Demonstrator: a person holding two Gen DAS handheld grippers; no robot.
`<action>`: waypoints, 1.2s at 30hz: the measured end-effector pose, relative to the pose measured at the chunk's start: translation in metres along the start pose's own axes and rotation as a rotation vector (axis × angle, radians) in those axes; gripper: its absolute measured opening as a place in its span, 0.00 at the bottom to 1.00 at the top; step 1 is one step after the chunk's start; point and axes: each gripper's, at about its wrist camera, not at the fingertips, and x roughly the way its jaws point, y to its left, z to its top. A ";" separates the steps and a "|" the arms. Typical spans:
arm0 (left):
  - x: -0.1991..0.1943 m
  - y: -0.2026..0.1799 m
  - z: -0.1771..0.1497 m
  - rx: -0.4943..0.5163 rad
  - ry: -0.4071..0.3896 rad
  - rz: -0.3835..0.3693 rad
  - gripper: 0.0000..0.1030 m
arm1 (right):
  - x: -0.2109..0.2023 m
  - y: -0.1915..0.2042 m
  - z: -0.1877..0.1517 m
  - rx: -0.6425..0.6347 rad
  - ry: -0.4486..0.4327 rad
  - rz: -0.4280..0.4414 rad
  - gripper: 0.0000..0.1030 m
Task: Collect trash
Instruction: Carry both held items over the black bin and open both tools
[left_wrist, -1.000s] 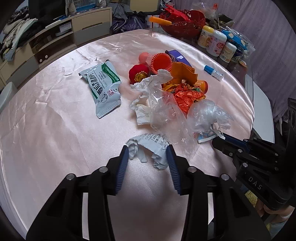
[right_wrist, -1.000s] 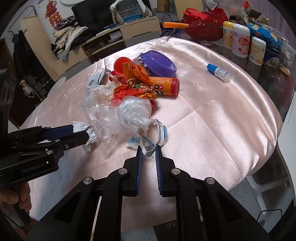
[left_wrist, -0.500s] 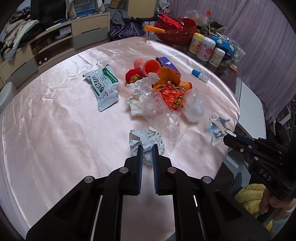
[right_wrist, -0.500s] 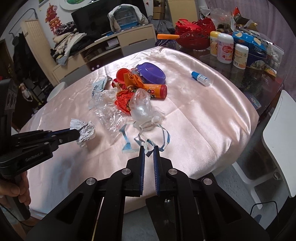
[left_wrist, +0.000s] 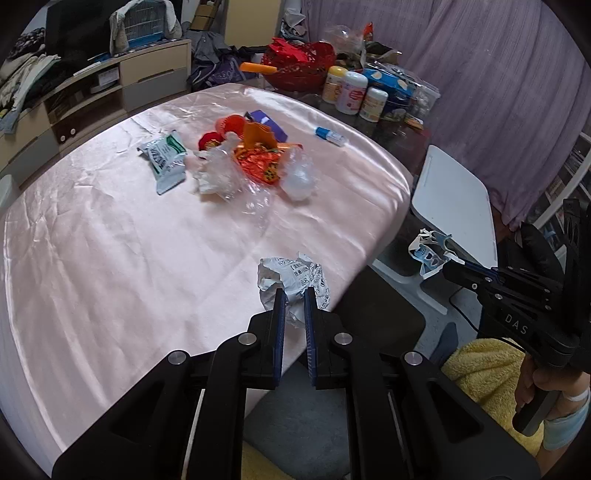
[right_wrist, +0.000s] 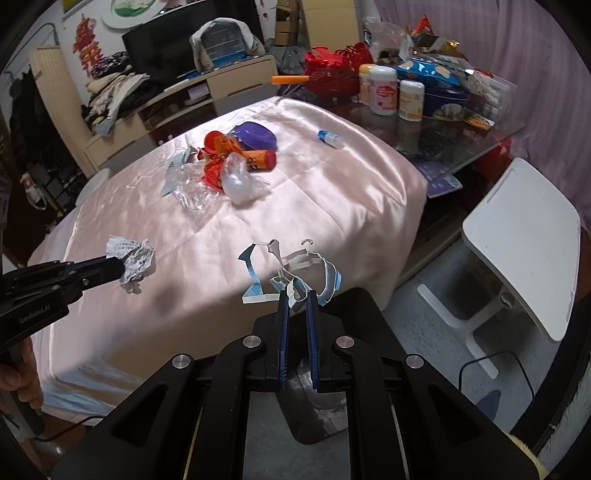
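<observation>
My left gripper (left_wrist: 293, 295) is shut on a crumpled printed paper wad (left_wrist: 293, 278) and holds it above the near edge of the pink-clothed table (left_wrist: 110, 240); the wad also shows in the right wrist view (right_wrist: 131, 260). My right gripper (right_wrist: 297, 295) is shut on a torn blue-and-white paper strip (right_wrist: 291, 269), held off the table's edge above a dark bin (right_wrist: 321, 387); the strip also shows in the left wrist view (left_wrist: 430, 251). More trash lies mid-table: clear plastic bags (left_wrist: 236, 181), an orange-red wrapper (left_wrist: 260, 162), a green-white packet (left_wrist: 164, 160).
A purple bowl (right_wrist: 255, 134), an orange-red tube (right_wrist: 258, 160) and a small blue-capped bottle (right_wrist: 328, 137) lie on the table. Jars and a red basket (right_wrist: 332, 74) stand at the far end. A white chair (right_wrist: 524, 243) stands to the right.
Both grippers have pulled back from the pile toward the table's near edge, each lifting its piece of trash. The right one now hangs past the edge over the bin.
</observation>
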 end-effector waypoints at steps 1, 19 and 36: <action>0.002 -0.006 -0.005 0.008 0.002 -0.017 0.09 | -0.002 -0.005 -0.005 0.010 0.005 -0.005 0.10; 0.112 -0.088 -0.057 0.115 0.250 -0.131 0.09 | 0.029 -0.073 -0.067 0.183 0.148 -0.037 0.13; 0.122 -0.083 -0.041 0.089 0.278 -0.106 0.40 | 0.054 -0.082 -0.048 0.194 0.177 -0.013 0.48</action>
